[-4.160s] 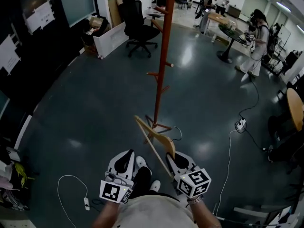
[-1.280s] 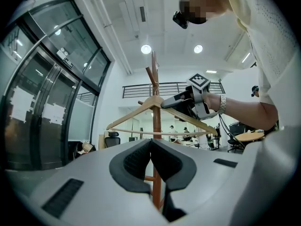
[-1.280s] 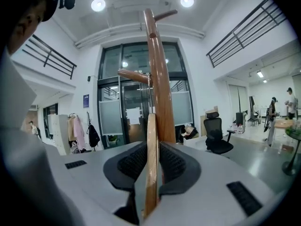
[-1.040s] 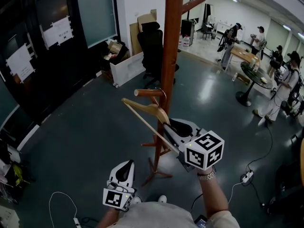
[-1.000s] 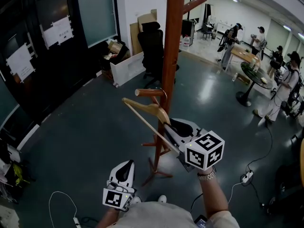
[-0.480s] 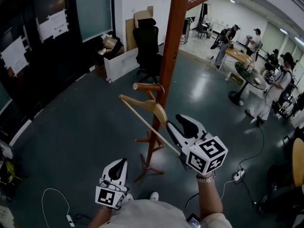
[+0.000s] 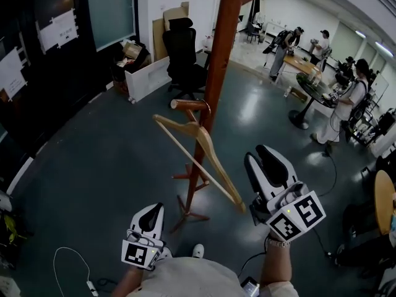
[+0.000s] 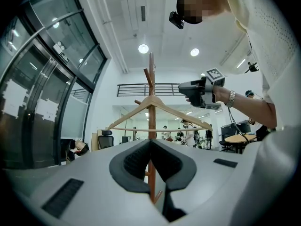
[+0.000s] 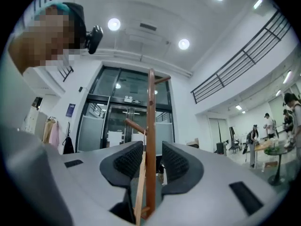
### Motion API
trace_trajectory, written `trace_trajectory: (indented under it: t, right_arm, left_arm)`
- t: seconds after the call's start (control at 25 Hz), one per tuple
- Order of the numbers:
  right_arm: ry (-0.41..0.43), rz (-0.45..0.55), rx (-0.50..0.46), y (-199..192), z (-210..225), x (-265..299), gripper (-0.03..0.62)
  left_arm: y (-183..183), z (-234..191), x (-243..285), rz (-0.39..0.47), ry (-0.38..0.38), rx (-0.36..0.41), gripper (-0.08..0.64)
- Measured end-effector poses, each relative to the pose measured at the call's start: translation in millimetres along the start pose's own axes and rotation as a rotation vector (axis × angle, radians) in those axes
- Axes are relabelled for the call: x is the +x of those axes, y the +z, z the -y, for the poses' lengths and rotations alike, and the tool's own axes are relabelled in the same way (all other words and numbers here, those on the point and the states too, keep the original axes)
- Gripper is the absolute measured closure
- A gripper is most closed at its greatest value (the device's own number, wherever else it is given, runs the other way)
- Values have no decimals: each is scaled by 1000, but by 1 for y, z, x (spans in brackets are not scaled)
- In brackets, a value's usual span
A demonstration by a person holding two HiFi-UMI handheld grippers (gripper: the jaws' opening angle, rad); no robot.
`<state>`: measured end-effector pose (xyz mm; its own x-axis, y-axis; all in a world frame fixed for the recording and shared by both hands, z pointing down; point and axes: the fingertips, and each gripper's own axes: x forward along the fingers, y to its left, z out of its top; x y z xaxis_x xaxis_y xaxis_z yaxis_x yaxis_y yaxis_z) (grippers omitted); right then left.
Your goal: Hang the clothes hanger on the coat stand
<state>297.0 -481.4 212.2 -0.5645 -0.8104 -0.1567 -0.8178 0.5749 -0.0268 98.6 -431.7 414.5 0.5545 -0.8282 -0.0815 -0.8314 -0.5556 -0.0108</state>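
- Clothes hanger (image 7: 204,159) on the lower peg (image 7: 189,104) of the coat stand (image 7: 213,73), caught by its wire hook and tilted: one arm up and to the left, the other slanting down to the right.
- Right gripper (image 7: 257,153) just right of the hanger's low end; jaws spread wide, nothing pinched between the pads.
- In the right gripper view, hanger edge (image 9: 139,182) and stand pole (image 9: 150,126) lined up in the gap between the jaws, but beyond them and untouched.
- Left gripper (image 7: 154,209) low and near the body, well apart from the hanger; jaws clenched together, empty.
- In the left gripper view, hanger (image 8: 155,102) broadside on the pole above the closed jaws.
- Beyond the stand, toward the floor's far edge: black office chair (image 7: 182,54), cardboard boxes (image 7: 164,17).
- At the far right, people around a round tabletop (image 7: 315,88).
- Nothing between either gripper and the hanger.
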Motion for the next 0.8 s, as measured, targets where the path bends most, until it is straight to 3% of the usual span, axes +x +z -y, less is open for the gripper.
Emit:
trace_trajectory:
  t: [0.12, 0.2, 0.32, 0.44, 0.64, 0.8]
  right_arm:
    - [-22, 24, -114, 17, -26, -12, 536]
    - [-5, 21, -136, 20, -47, -16, 572]
    - [93, 55, -95, 12, -85, -18, 574]
    - [178, 77, -42, -27, -118, -13, 574]
    - [198, -63, 134, -119, -149, 4, 574]
    - [180, -107, 199, -151, -160, 5, 574]
  left_arm:
    - [3, -5, -2, 15, -6, -4, 548]
    - [5, -9, -5, 22, -5, -5, 548]
    - [8, -16, -9, 17, 8, -3, 548]
    - [8, -20, -11, -1, 23, 7, 548]
    - [10, -20, -20, 19, 4, 15, 548]
    - [12, -20, -26, 26, 8, 8, 548]
